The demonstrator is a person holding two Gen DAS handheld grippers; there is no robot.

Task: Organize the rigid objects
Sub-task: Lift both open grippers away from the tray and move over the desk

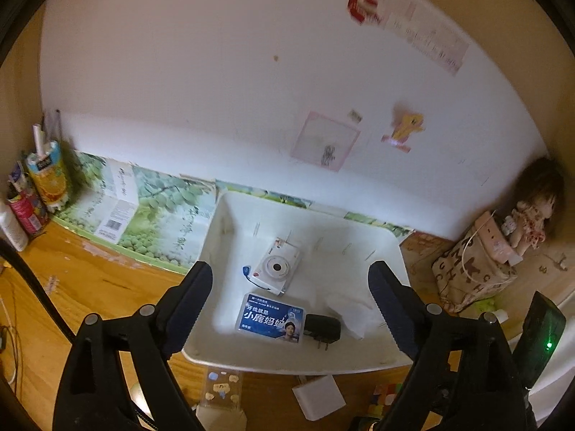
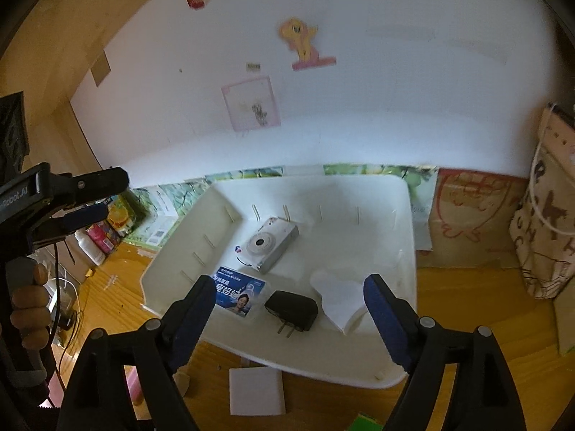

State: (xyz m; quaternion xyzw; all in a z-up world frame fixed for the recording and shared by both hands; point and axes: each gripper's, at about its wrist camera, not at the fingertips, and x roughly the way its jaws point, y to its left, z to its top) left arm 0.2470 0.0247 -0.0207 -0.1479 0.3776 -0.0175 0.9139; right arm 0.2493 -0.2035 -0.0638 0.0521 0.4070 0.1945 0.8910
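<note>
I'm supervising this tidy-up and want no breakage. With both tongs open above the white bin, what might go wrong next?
1. The black charger lies close beside the blue floss box; grabbing one may nudge the other.
2. The white camera has a thin strap that may snag.
3. The white block sits just outside the white bin; lowered tongs may knock it.

Left gripper (image 1: pixel 291 294) – right gripper (image 2: pixel 287 303) – jaws apart, empty.

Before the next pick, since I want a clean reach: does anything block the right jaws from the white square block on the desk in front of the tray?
Nothing visible does. The white square block lies apart on bare wood, below the open right gripper, outside the white plastic tray.
</note>
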